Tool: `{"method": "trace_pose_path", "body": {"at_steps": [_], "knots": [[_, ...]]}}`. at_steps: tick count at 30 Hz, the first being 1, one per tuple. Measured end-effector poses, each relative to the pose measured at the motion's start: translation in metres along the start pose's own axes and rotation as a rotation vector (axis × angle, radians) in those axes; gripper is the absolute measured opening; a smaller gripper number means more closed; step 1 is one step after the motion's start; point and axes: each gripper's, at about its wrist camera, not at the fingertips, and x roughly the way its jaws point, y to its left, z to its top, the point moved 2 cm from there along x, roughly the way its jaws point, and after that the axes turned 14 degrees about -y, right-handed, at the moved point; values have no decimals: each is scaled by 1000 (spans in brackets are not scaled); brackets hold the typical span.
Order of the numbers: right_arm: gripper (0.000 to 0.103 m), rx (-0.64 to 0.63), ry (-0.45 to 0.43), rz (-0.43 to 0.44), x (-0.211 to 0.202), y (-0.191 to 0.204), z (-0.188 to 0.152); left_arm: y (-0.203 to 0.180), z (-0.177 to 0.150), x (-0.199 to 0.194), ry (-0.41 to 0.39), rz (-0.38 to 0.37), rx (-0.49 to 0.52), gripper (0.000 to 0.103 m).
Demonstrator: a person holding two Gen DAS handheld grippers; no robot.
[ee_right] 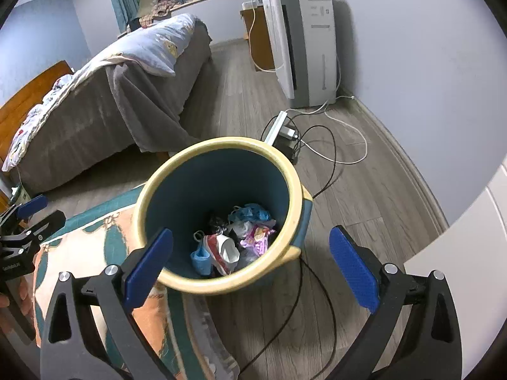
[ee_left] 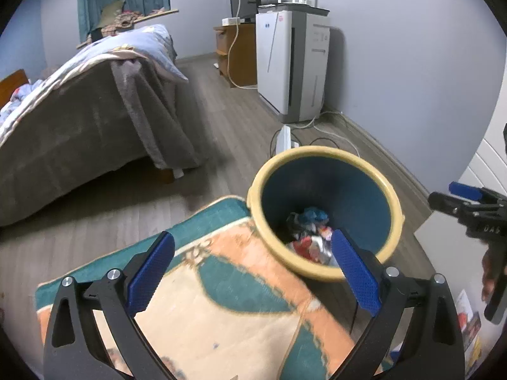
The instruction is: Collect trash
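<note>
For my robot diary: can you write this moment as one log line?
left gripper: open, empty | right gripper: open, empty | trash bin: upright, wrappers inside

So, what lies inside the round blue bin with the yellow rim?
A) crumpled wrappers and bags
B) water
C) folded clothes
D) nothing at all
A: the right wrist view looks down into the round blue bin with the yellow rim, where crumpled wrappers and bags cover its bottom.
</note>
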Motion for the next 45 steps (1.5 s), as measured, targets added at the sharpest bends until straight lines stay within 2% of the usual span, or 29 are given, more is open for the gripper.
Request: {"method": "trace_pose_path", "body": {"at_steps": [8,11,13,16,21,32,45], "knots": [[97,-69,24,-26,-13,37,-22,17,-21,-21,52,51,-57,98],[97,-130,7,-52,-16,50,-30,17,-27,-28,41,70,-45,98],[97,-132,-3,-55,-17,55,-36,17,-30,-31,13,82,-42,98],[97,-145,-6,-46,-17,62,-41,19,-32,-30,20,89,-41,98],[97,-166,-40,-65,-20,67,-40,23,-33,-32,22,108,-52,98],[97,-181,-44,-65,-20,75,-40,19,-36,-34,24,114,-19,98],[97,-179,-39,-65,-19,75,-40,16,-35,-33,32,101,-27,98]]}}
